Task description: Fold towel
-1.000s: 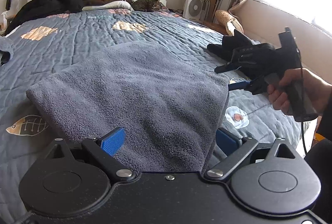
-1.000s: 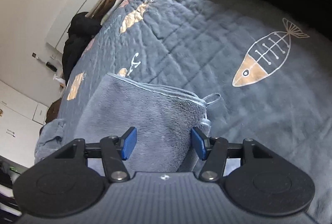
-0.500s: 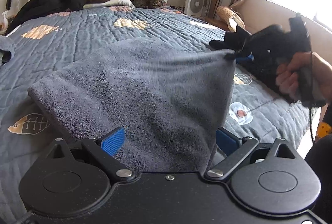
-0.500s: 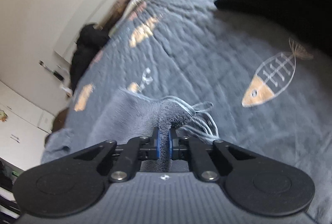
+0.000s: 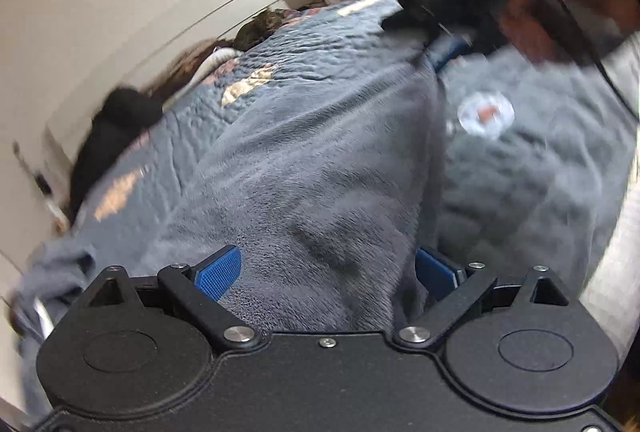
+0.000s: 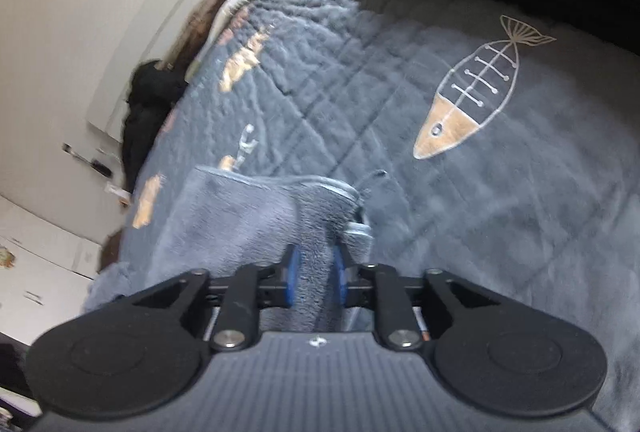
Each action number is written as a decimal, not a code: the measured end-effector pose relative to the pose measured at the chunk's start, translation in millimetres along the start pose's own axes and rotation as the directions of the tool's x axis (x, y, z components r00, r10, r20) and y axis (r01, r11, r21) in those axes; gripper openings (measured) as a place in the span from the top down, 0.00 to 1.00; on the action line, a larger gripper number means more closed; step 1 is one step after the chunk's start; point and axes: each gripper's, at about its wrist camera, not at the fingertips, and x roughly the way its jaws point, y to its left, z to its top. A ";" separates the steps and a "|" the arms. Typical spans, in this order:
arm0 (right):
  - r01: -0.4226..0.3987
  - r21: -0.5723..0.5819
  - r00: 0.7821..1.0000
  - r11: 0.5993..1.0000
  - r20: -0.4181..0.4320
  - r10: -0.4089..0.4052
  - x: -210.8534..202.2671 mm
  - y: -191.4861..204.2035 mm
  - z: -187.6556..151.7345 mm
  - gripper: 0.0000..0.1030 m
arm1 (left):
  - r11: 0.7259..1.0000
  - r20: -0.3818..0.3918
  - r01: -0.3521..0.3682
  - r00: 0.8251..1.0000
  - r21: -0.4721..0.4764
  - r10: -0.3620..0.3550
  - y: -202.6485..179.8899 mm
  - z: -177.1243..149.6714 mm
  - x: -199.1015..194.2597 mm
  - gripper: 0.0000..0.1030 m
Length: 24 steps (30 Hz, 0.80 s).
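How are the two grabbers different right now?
The left gripper has its blue pads spread wide, with towel lying between them unpinched; the right gripper has its pads drawn in close, squeezing a bunched towel corner. The left gripper sits at the towel's near edge; the right gripper holds a corner lifted off the quilt. Both have black bodies and blue pads.

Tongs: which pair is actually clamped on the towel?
The right tongs, pads pinching a towel corner. The left tongs stand wide open astride it.
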 end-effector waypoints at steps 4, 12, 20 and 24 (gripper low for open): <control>-0.035 -0.111 0.999 0.993 -0.022 0.032 -7.7 18.3 -7.9 0.64 | 0.993 -0.012 -0.052 0.998 0.101 0.054 -19.0 -4.4 -3.4 0.21; -0.089 -0.411 0.992 0.907 -0.114 0.046 -27.9 65.8 -34.1 0.46 | 0.998 -0.056 0.003 0.998 -0.058 -0.006 -7.1 -0.7 -22.0 0.22; -0.138 -0.471 0.984 0.872 -0.164 0.067 -52.9 83.6 -77.3 0.31 | 0.999 -0.092 -0.047 0.995 0.017 0.049 -8.2 -0.2 -32.1 0.64; -0.127 -0.516 0.984 0.847 -0.171 0.043 -43.6 86.2 -92.6 0.30 | 0.996 -0.101 -0.066 0.992 0.067 0.072 -19.7 -0.8 -22.1 0.64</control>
